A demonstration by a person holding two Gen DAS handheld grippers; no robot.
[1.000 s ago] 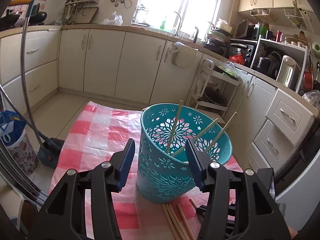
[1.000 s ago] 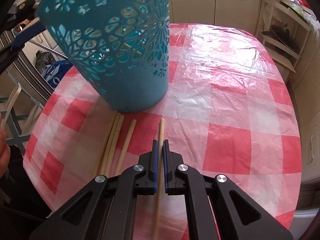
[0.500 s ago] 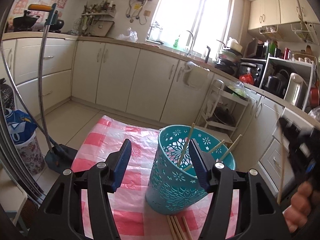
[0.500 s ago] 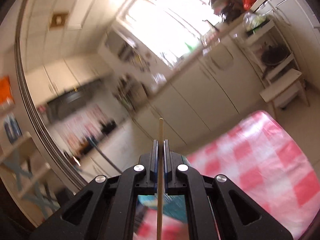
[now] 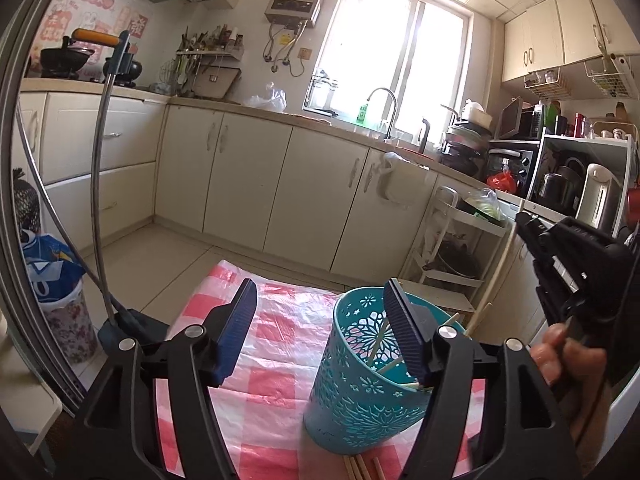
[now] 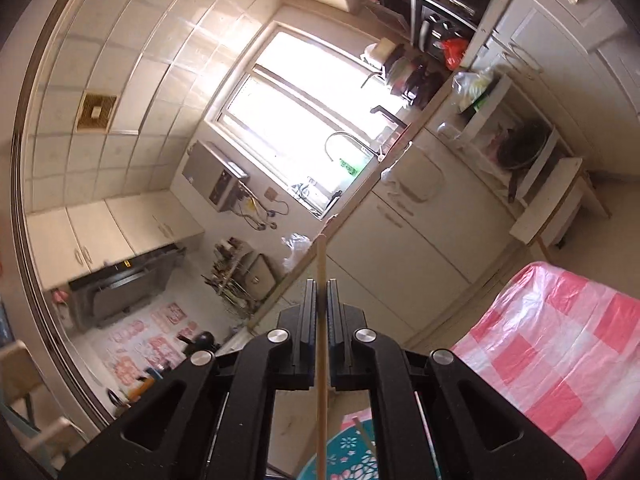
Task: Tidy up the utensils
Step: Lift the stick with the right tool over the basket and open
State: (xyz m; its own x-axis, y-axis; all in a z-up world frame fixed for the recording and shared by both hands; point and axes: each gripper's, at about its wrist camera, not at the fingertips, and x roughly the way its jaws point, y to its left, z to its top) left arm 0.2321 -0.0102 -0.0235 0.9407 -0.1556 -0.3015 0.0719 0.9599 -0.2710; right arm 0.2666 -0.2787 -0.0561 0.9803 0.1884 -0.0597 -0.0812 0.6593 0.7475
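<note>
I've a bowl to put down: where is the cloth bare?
Bare: the checked cloth left of the teal basket, beyond the left tongs. Crowded: loose chopsticks at the basket's near foot; right tongs holding a chopstick above its right rim.

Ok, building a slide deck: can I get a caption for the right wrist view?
Right gripper shut on a wooden chopstick, held above the teal basket.

Chopsticks in basket on table; more chopsticks before it.

Checked tablecloth, teal basket, loose chopsticks beside it
</note>
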